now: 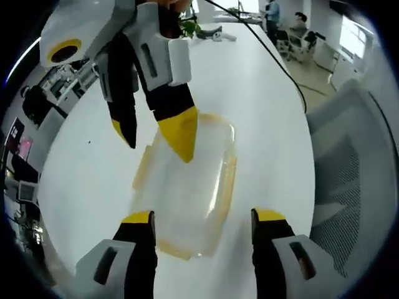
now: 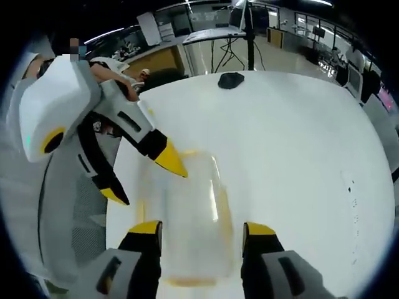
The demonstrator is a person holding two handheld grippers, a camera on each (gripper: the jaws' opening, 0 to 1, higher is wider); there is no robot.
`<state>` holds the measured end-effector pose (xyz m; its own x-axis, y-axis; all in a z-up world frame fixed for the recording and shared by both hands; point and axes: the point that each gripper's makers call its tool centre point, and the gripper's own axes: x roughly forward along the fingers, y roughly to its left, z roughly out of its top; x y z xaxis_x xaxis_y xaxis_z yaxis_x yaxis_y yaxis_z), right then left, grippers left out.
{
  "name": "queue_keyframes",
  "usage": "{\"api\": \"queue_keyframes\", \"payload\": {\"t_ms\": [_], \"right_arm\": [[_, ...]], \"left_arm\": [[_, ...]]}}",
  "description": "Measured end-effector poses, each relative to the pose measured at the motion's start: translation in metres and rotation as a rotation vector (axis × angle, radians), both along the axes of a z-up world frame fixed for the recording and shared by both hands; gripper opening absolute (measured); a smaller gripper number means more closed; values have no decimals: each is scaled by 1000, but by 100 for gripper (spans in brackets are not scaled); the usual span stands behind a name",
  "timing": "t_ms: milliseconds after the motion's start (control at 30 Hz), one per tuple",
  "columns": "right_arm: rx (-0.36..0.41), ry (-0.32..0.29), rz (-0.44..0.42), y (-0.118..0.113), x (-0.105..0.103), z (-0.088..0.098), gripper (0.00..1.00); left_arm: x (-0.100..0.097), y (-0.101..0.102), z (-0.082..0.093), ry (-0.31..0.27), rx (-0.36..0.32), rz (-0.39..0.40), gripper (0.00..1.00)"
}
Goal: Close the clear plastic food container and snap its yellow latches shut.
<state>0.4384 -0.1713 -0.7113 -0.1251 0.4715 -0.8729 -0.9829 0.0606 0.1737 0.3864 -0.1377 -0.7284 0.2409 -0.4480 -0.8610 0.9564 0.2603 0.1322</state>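
A clear plastic food container (image 1: 187, 193) with yellow latches along its edges lies on the white table (image 1: 262, 106). Whether the latches are snapped I cannot tell. My left gripper (image 1: 204, 218) hovers open over its near end, jaws spread about as wide as the box. From above, my right gripper (image 1: 153, 140) reaches in open, one yellow tip over the container's far part. In the right gripper view the container (image 2: 187, 212) lies between the open jaws of my right gripper (image 2: 202, 228). My left gripper (image 2: 143, 179) enters there from the left, open, one tip at the box's corner.
A grey mesh office chair (image 1: 349, 174) stands at the table's edge. A black cable (image 1: 274, 56) runs across the table, with a green plant (image 1: 190, 26) at the far end. A small black object (image 2: 230, 80) lies far off on the table. People sit at desks in the background.
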Motion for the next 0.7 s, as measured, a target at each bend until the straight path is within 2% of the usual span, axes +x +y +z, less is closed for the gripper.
{"api": "queue_keyframes", "payload": {"t_ms": [100, 300, 467, 700], "right_arm": [[-9, -35, 23, -4, -2, 3, 52], [-22, -62, 21, -13, -6, 4, 57], [-13, -72, 8, -20, -10, 7, 57], [-26, -95, 13, -29, -21, -2, 64]], "left_arm": [[2, 2, 2, -6, 2, 4, 61], [6, 6, 3, -7, 11, 0, 66], [9, 13, 1, -10, 33, -7, 67], [13, 19, -4, -4, 56, -22, 70]]}}
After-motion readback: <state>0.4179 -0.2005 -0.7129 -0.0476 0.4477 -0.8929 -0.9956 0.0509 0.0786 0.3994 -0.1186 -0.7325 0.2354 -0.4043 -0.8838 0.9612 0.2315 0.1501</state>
